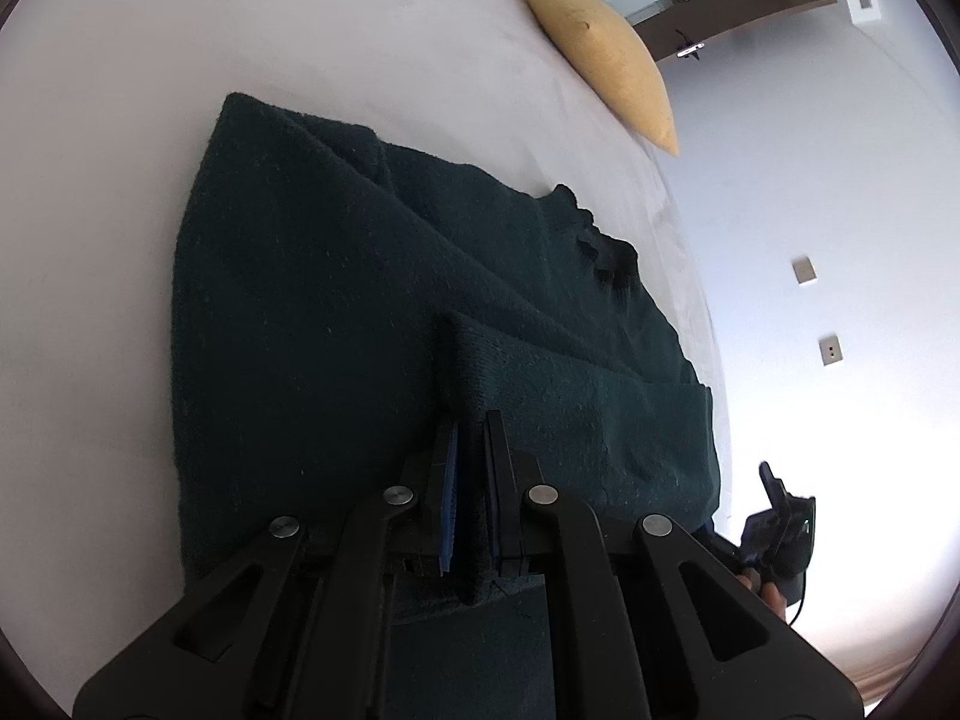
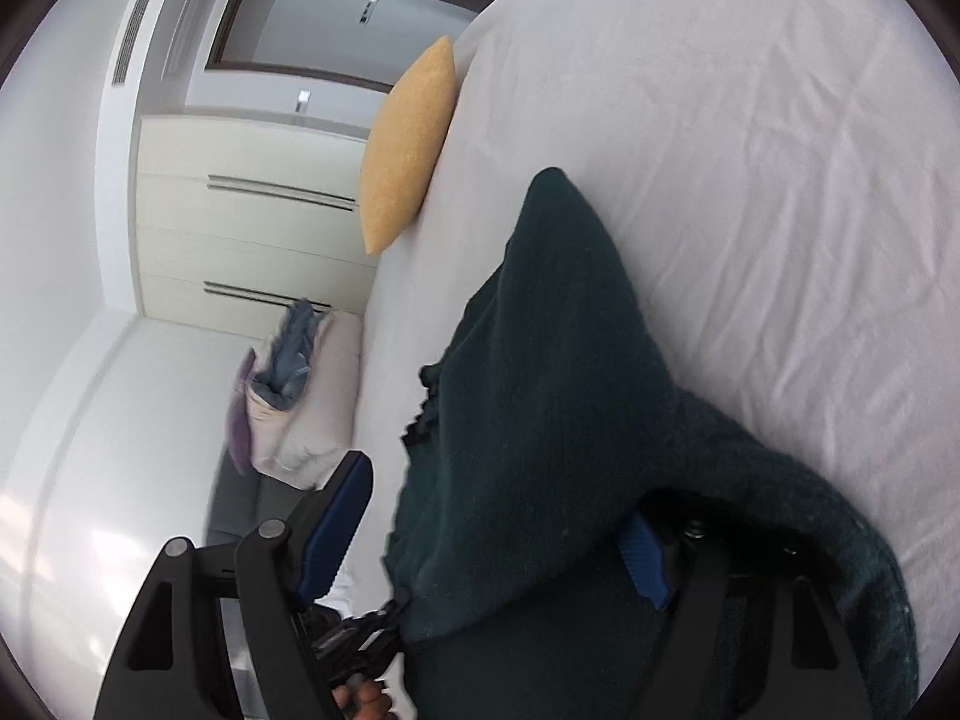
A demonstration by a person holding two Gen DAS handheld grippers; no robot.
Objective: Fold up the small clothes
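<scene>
A dark green knitted garment lies on the white bed sheet. My left gripper is shut on a raised fold of its near edge, the cloth pinched between the blue pads. In the right wrist view the same garment drapes over my right gripper, whose jaws stand wide apart. One blue-padded finger is bare on the left. The other is partly hidden under the cloth.
A yellow cushion lies at the bed's far edge, also in the right wrist view. Beside the bed, a pile of pale bedding with blue cloth sits before white drawers. The other gripper shows at the right.
</scene>
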